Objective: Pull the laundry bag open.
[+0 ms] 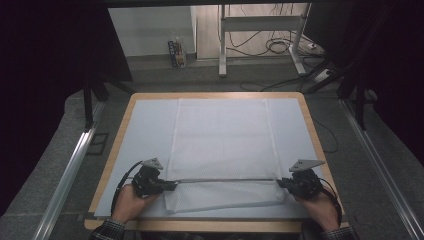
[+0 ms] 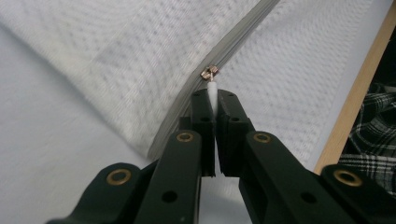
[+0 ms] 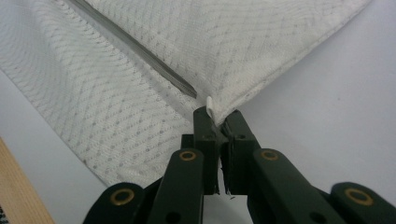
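A white mesh zip bag (image 1: 222, 145) lies flat on the pale sheet covering the table, its grey zipper (image 1: 225, 180) running left to right near the front. My left gripper (image 1: 172, 186) is at the zipper's left end. In the left gripper view it (image 2: 214, 105) is shut on the white pull tab (image 2: 212, 91) of the metal slider (image 2: 208, 73). My right gripper (image 1: 281, 183) is at the bag's right edge. In the right gripper view it (image 3: 215, 122) is shut on the bag's edge (image 3: 211, 103) just past the zipper's end (image 3: 187, 89).
The wooden table rim (image 1: 210, 225) runs along the front, close to both hands. A pale sheet (image 1: 145, 125) covers the tabletop. Beyond the table stand a desk frame (image 1: 260, 30), floor cables (image 1: 270, 47) and a small carton (image 1: 176, 54).
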Available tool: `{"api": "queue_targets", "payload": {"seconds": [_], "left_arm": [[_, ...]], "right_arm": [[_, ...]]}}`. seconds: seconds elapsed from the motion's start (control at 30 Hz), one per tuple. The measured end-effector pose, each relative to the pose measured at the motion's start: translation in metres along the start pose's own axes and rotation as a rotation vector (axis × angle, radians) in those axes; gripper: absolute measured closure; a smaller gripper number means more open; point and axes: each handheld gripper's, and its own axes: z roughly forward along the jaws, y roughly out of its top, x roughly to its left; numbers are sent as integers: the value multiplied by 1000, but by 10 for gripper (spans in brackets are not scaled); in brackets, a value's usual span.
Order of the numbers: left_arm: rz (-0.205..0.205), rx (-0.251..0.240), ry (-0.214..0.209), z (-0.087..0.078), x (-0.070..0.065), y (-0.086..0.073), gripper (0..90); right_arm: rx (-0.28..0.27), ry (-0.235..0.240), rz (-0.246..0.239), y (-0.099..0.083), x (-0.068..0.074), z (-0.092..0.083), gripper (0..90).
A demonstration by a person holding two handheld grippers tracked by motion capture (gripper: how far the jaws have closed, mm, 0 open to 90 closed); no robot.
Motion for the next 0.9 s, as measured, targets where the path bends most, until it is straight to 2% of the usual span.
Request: {"api": "queue_targets", "payload": {"seconds": [0.1, 0.17, 0.37, 0.6, 0.63, 0.83, 0.9], "left_arm": [[-12, -5, -8, -3, 2, -4, 875], [-12, 3, 6, -5, 1, -6, 875], [-26, -4, 11, -10, 3, -13, 875], [-32, 13, 48, -16, 5, -20, 875], [-45, 5, 45, -17, 5, -21, 875], [-65, 7, 68, -23, 9, -28, 876], [-74, 4, 58, -25, 10, -30, 876]], "right_arm": [[0, 2, -1, 0, 0, 0, 849], [1, 3, -4, 0, 0, 0, 849], [2, 8, -4, 0, 1, 0, 850], [11, -4, -7, 0, 2, 0, 851], [11, -1, -5, 0, 2, 0, 851], [17, 0, -1, -1, 2, 1, 851], [18, 4, 1, -2, 2, 1, 851]]}}
